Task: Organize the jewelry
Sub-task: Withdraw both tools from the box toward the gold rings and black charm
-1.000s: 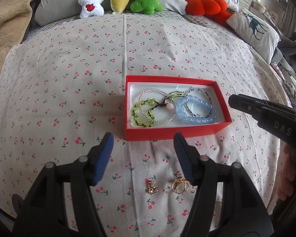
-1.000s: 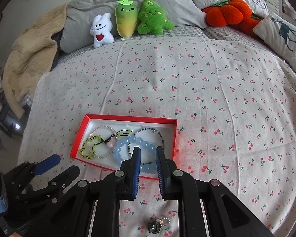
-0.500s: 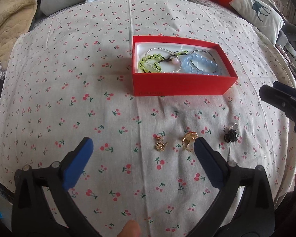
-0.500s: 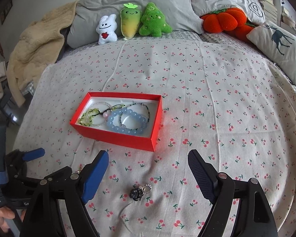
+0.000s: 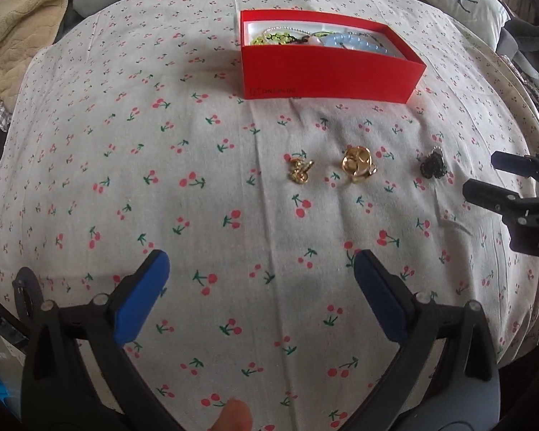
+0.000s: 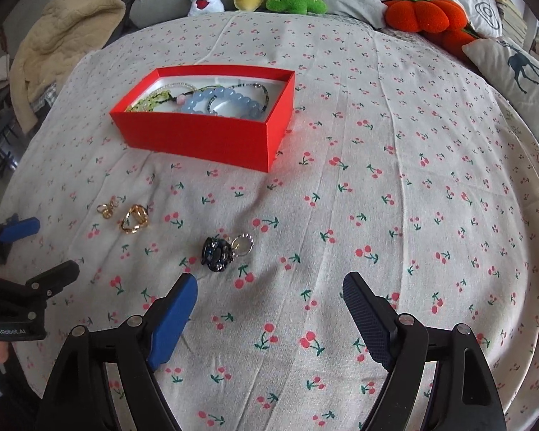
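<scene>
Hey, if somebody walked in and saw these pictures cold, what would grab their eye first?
Probably the red box on the cherry-print bedspread, with blue and green bead bracelets inside it. Next, the three loose pieces on the cloth in front of it: a small gold charm, a gold ring and a black ring. Both tongs, left and right, hang open near them, holding nothing.

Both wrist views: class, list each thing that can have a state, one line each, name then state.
Red box: lidless, bracelets inside.
Small gold ring: loose on the bedspread.
Large gold ring: loose on the bedspread.
Black ring: loose on the bedspread.
Left gripper: open, empty.
Right gripper: open, empty.
</scene>
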### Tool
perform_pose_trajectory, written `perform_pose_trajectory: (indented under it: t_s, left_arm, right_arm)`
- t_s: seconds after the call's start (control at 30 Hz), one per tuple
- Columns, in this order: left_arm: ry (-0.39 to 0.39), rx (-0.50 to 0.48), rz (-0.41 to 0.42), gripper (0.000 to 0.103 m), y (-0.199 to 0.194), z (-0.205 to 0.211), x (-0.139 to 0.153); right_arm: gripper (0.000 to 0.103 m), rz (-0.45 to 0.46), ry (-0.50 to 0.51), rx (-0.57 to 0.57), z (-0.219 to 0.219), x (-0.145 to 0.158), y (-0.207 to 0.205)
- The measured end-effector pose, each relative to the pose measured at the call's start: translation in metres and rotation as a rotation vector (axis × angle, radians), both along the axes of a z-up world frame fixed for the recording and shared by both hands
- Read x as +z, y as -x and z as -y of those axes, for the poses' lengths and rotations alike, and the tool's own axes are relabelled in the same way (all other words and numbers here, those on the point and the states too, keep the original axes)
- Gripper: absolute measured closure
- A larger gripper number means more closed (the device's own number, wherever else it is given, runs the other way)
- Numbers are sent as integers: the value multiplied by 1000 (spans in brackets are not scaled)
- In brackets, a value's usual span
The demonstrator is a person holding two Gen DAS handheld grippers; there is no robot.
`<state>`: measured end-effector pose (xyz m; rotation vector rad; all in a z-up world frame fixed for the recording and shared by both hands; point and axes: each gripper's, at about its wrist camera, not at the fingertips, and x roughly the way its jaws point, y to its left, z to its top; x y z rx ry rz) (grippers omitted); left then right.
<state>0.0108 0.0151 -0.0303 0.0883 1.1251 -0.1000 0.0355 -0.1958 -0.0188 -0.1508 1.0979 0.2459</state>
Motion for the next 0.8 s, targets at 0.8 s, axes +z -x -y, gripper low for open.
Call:
perform_pose_trajectory:
  t_s: [0.8]
  left_arm:
    - [6,-45,148,0,21,-2,-24]
  right_arm:
    - [0,28,2,38,5,-33,10]
